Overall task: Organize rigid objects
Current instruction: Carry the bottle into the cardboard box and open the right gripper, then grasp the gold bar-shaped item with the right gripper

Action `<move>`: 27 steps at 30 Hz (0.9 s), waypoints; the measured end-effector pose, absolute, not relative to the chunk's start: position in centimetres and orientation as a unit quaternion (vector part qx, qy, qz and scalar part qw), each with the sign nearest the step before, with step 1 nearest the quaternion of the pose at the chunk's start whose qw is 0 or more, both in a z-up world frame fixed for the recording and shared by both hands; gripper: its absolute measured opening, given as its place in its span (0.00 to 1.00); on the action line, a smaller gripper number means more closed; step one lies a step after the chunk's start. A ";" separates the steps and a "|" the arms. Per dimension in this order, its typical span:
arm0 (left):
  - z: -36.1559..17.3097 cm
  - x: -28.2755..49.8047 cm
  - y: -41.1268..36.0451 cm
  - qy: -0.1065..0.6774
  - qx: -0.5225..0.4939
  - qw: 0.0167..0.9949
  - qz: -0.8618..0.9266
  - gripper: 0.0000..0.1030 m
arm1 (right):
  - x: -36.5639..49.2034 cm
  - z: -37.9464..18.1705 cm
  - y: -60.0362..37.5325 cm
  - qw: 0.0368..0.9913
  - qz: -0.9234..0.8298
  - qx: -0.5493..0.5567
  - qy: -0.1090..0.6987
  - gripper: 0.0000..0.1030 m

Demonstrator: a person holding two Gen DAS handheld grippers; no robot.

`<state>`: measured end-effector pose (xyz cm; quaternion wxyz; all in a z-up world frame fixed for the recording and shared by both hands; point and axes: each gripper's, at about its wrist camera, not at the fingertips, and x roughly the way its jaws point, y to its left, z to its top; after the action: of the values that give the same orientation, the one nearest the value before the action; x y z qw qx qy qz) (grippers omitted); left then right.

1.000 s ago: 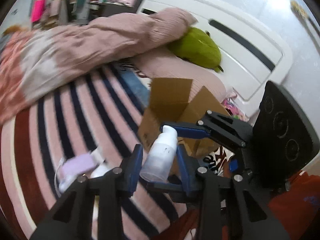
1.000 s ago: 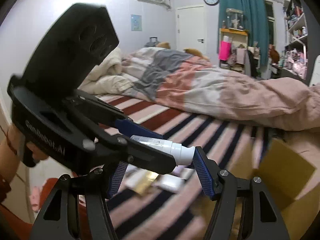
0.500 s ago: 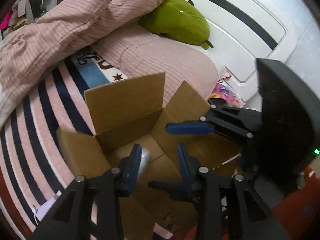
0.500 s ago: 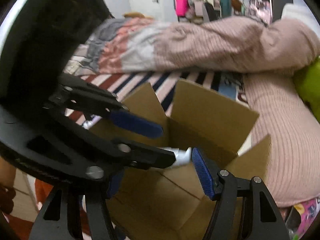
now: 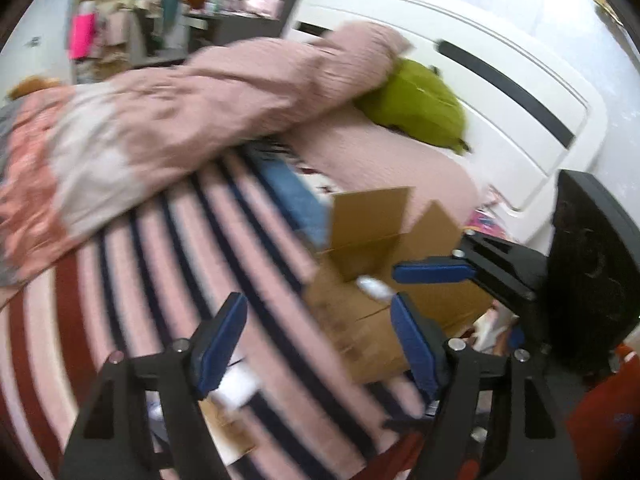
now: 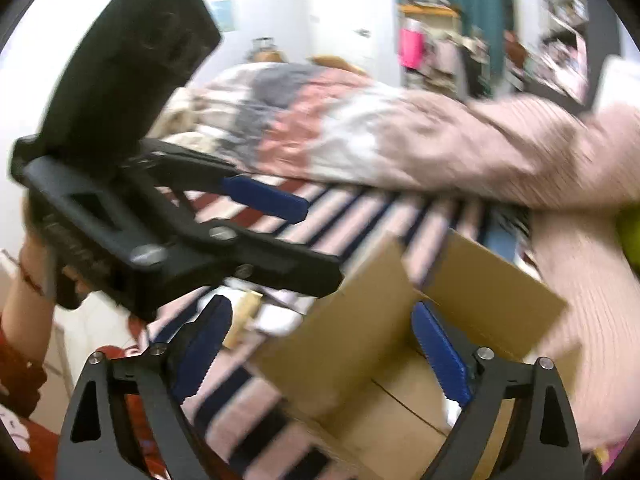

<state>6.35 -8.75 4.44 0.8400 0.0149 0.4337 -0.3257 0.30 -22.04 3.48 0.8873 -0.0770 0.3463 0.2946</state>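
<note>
Left wrist view motion-blurred, cardboard box interior hidden, bottle smeared

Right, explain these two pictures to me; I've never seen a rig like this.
A person holds a two-finger gripper in each hand, each with a fisheye camera looking along its blue-padded fingers. One picture is from the left gripper, the other from the right gripper, and each also shows the other tool. Both are over a bed with a striped blanket and an open cardboard box. A white bottle is blurred at the box. Both sets of jaws are opening, with nothing between them.
</note>
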 end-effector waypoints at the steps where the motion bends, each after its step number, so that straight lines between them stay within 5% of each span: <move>1: 4.2 6.0 -7.0 0.430 0.013 0.849 -0.306 0.71 | 0.1 3.6 -20.6 0.883 0.309 -0.085 0.343 0.92; 9: -0.9 3.2 3.2 0.431 -0.016 0.882 -0.189 0.77 | -0.1 -0.2 -10.0 0.828 0.414 -0.104 0.363 0.90; 19: -7.1 0.7 7.5 0.451 -0.055 0.880 -0.143 0.77 | 2.7 -11.2 -7.3 0.831 0.291 -0.076 0.468 0.45; 25: -7.7 0.5 7.6 0.454 -0.050 0.878 -0.141 0.77 | 4.0 -13.0 -8.6 0.834 0.257 -0.055 0.486 0.16; 27: -7.7 0.5 7.5 0.453 -0.053 0.878 -0.143 0.77 | 3.7 -12.6 -9.4 0.831 0.252 -0.059 0.492 0.14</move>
<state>0.45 7.49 -7.67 0.8782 -0.0528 0.4533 -0.1430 3.69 -9.38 -12.61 0.8314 -0.0589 0.4919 0.2516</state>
